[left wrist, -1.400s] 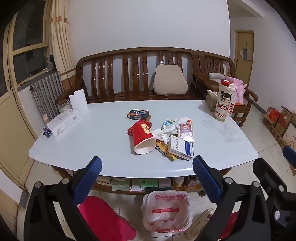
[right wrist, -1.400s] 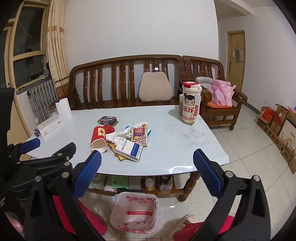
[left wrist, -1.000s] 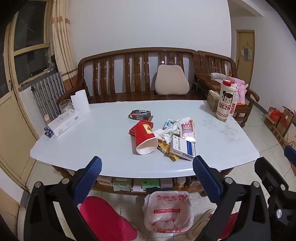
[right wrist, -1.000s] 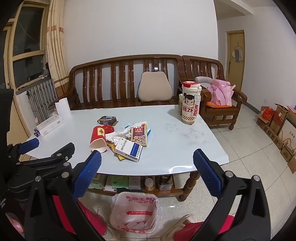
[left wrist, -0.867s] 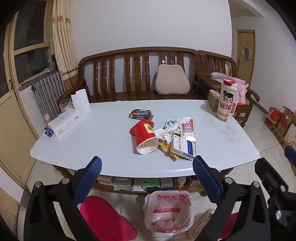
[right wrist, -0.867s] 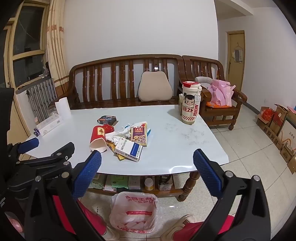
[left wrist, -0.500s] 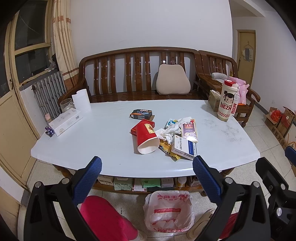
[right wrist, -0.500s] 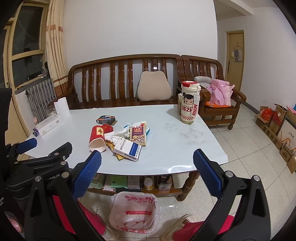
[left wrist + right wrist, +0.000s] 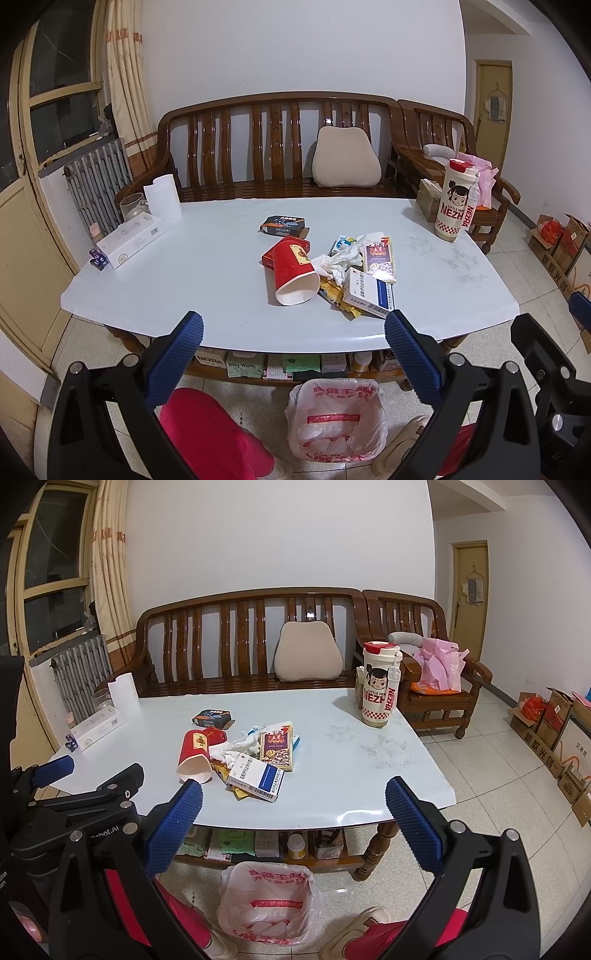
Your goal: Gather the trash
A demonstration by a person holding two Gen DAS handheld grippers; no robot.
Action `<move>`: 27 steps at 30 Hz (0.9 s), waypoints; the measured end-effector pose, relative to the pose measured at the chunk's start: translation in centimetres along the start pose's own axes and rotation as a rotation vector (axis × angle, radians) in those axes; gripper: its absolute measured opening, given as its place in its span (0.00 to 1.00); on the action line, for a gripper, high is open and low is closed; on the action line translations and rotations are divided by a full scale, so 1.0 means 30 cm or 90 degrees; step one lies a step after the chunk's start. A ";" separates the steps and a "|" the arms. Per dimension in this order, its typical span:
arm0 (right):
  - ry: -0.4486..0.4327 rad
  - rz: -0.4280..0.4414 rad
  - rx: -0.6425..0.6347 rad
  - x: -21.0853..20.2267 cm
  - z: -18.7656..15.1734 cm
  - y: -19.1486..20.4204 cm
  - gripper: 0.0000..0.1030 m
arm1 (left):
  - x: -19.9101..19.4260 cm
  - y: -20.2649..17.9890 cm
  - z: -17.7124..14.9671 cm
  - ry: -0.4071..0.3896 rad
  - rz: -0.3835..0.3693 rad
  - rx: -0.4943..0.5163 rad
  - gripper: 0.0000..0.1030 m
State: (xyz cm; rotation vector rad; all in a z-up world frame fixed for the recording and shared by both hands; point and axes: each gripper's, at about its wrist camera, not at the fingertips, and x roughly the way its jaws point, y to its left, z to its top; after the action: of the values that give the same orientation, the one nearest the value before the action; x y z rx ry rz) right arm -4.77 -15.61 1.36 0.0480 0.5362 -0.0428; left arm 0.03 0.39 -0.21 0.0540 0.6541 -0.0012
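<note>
My left tongs (image 9: 293,334) wide, empty | my right tongs (image 9: 293,812) wide, empty | red cup (image 9: 293,271) tipped among desk (image 9: 192,273) litter | bag-lined bin (image 9: 336,421) below

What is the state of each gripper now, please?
Left gripper: open, holding nothing.
Right gripper: open, holding nothing.
</note>
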 end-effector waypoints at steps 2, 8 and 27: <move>0.000 0.000 0.000 0.000 0.001 0.003 0.94 | -0.001 0.002 0.000 0.000 0.001 -0.001 0.93; 0.001 0.000 -0.001 -0.001 0.003 0.006 0.94 | -0.001 0.006 0.001 -0.001 0.003 -0.004 0.93; 0.002 -0.001 -0.004 0.005 0.001 0.008 0.94 | -0.002 0.023 0.008 0.001 0.006 -0.010 0.93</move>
State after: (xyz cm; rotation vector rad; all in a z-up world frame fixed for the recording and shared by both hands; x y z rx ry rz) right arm -4.62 -15.38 1.31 0.0419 0.5391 -0.0426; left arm 0.14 1.05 0.05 0.0424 0.6548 0.0129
